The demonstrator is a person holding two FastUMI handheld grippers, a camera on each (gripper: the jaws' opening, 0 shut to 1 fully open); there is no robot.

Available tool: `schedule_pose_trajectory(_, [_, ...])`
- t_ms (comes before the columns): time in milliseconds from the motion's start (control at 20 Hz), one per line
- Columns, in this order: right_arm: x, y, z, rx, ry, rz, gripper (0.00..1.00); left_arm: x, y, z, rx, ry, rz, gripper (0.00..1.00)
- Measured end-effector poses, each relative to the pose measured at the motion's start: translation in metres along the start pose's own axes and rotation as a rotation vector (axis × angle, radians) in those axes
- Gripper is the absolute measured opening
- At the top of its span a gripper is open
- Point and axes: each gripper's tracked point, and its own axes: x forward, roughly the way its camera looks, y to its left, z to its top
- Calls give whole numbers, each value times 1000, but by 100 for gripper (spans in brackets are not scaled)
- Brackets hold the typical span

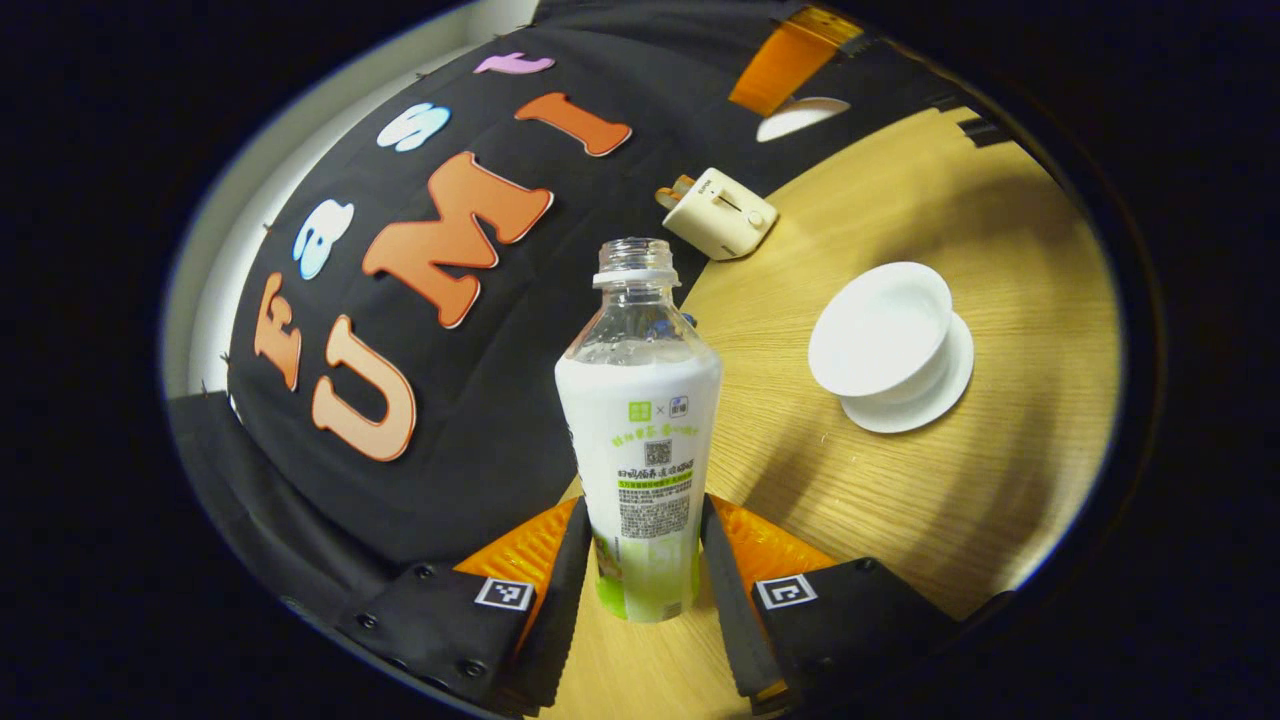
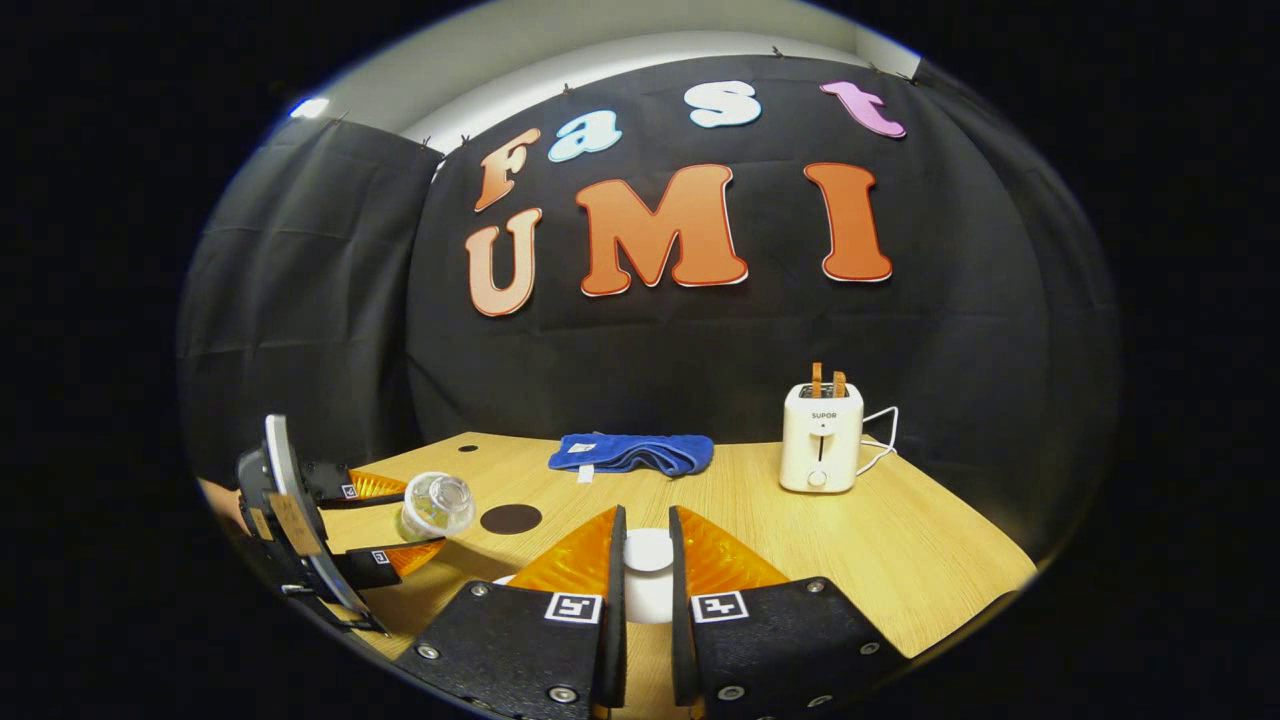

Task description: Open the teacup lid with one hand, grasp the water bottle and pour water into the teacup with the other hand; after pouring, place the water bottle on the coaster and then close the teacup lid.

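Observation:
My left gripper (image 1: pixel 645 540) is shut on the lower body of an uncapped water bottle (image 1: pixel 640 400) with a white and green label. Right of the bottle, a white teacup (image 1: pixel 880 330) stands open on its saucer (image 1: pixel 935 395). In the right gripper view, my right gripper (image 2: pixel 647 530) is shut on the white knob of the teacup lid (image 2: pixel 648 565), held above the table. To its left, the left gripper (image 2: pixel 400 520) holds the bottle (image 2: pixel 437 505) tipped over, mouth towards the camera. A dark round coaster (image 2: pixel 510 518) lies just beyond the bottle.
A cream toaster (image 2: pixel 822 437) with two slices stands at the back right of the wooden table (image 2: pixel 900 540), its cord trailing behind. A folded blue cloth (image 2: pixel 630 452) lies at the back middle. The toaster (image 1: pixel 720 212) sits beyond the teacup.

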Motion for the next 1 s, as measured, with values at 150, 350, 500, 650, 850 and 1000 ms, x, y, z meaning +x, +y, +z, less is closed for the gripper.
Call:
schedule_pose_trajectory(150, [-3,-6,-1,4,0,-9,18,0,-6,0,95,4,-23,66])
schedule_pose_trajectory(350, [-5,-9,-1,2,-6,-12,18,-5,-11,-7,245,21,-52,66])
schedule_pose_trajectory(500, [-7,-11,-2,3,-10,-14,18,-3,-11,-5,322,18,-58,66])
schedule_pose_trajectory(650, [-9,-12,-3,5,-9,-14,18,-2,-5,-2,402,13,-44,63])
schedule_pose_trajectory(850, [-11,-15,-6,-7,-11,-29,18,-2,2,1,511,10,-38,66])
schedule_pose_trajectory(1000, [-12,-14,-9,1,-8,-27,18,1,6,3,582,7,-38,63])
